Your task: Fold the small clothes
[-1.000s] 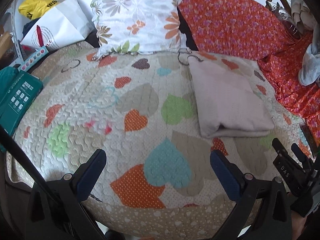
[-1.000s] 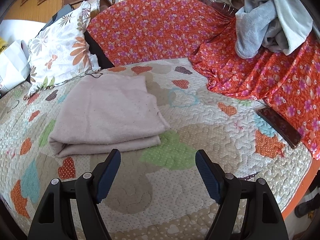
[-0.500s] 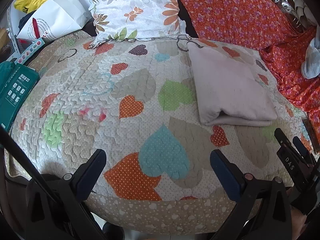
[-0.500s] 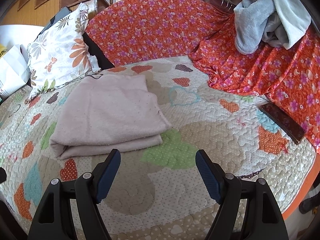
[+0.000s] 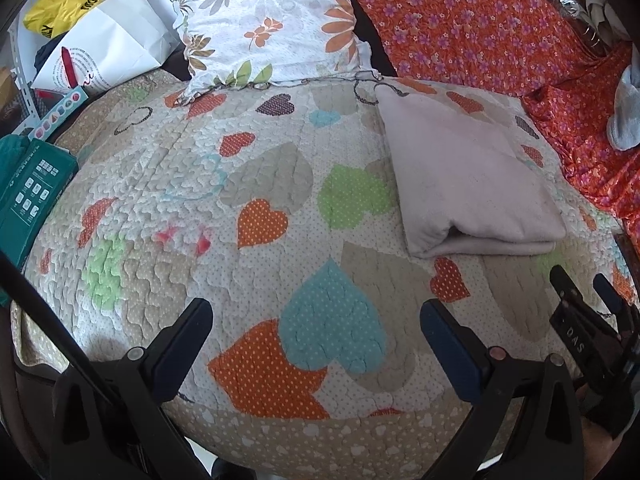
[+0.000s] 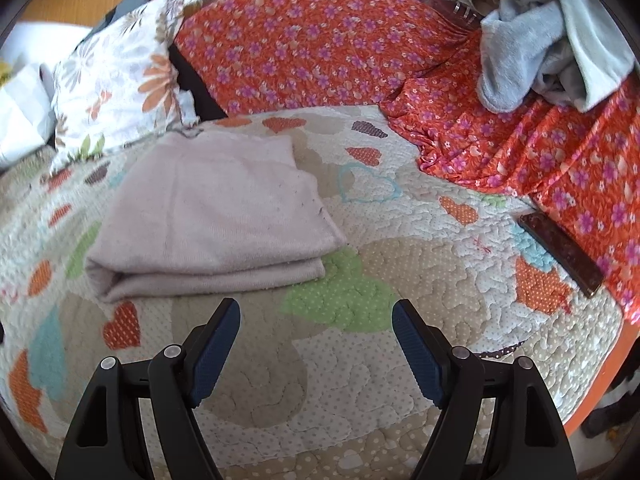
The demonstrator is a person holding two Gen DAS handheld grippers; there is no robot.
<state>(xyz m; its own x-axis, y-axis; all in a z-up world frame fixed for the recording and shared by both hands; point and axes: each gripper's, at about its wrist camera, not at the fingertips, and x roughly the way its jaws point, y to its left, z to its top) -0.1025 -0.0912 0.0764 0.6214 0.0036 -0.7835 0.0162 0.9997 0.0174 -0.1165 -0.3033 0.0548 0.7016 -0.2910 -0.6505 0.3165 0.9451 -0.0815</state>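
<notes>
From where I sit, both tools hang over the heart-print quilt (image 5: 256,184) with nothing in them. My left gripper (image 5: 316,332) has its fingers (image 5: 182,344) spread wide and released, with only bare quilt between them, a teal heart and an orange patch. The folded beige garment (image 5: 468,184) lies ahead of that gripper and off to the right of its right finger, well apart from both tips, with its thick folded edge turned toward me. At the far right edge of the left view I can see my right gripper (image 5: 588,320) from the side, black, with the letters DAS on it. In the right wrist view my right gripper (image 6: 316,340) is likewise released, its blue-padded fingers (image 6: 418,356) wide apart above a tan heart. The folded beige garment (image 6: 212,216) sits just ahead of the left finger and slightly to its left, close but not touching, lying flat in stacked layers. Beyond the garment a floral pillow (image 6: 116,92) leans against an orange flowered cover (image 6: 320,52), which drapes down far to the right of the right finger. A dark phone (image 6: 560,252) lies on the quilt ahead and right of that finger, at the edge of the orange cover, and a grey fleece heap (image 6: 532,44) rests on the cover further back. To the left of my left finger a green box (image 5: 28,200) lies at the bed's edge, with a white paper bag (image 5: 108,56) and a yellow bag (image 5: 60,12) behind it.
</notes>
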